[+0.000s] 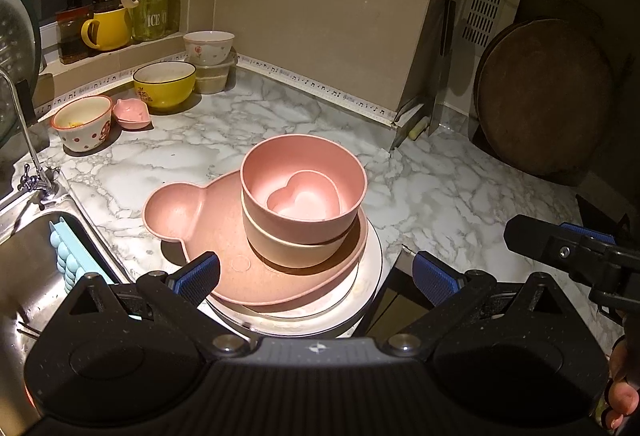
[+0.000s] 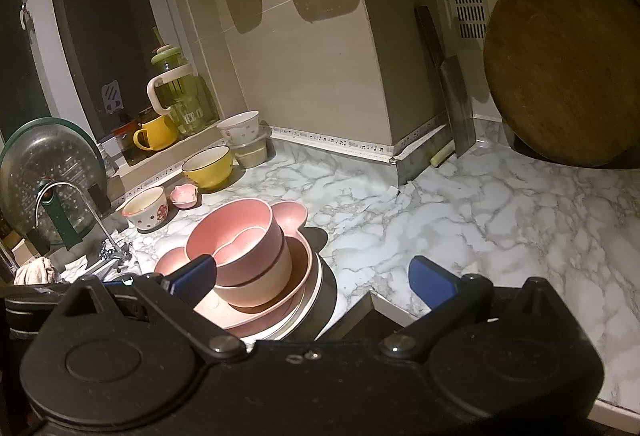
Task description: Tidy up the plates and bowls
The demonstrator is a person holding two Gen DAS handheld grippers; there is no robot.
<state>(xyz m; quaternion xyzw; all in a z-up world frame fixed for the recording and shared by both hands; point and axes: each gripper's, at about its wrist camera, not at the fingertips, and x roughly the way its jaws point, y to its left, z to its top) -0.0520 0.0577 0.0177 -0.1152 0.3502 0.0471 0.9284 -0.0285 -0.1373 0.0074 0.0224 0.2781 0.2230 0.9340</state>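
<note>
A: Quick pass. Where's the stack?
B: Near edge of the marble counter (image 1: 248,123), just right of the sink (image 1: 36,268). White plate (image 1: 370,276) at the bottom, pink bear-shaped plate (image 1: 188,220) on it, beige bowl (image 1: 288,246) on that, pink bowl (image 1: 304,175) nested in the beige one, small heart-shaped dish (image 1: 304,195) inside the pink bowl.
A: Left gripper?
B: Left gripper (image 1: 316,278) has its fingers spread wide, nothing between the pads. It hangs over the near rim of the stack; left pad sits above the bear plate's edge, contact unclear.
A: Right gripper?
B: Right gripper (image 2: 314,278) is also wide apart and holds nothing. Its left finger overlaps the stack in the right wrist view; the right finger is over bare counter. In the left wrist view it shows at the far right edge.
A: Other dishes?
B: Far left along the wall: yellow bowl (image 1: 164,83), spotted bowl (image 1: 82,123), small pink dish (image 1: 132,113) between them, white bowl (image 1: 209,47) stacked on a container.
A: Right side?
B: Round wooden board (image 2: 560,63) leaning on the wall, cleaver (image 2: 454,91) propped in the corner.
</note>
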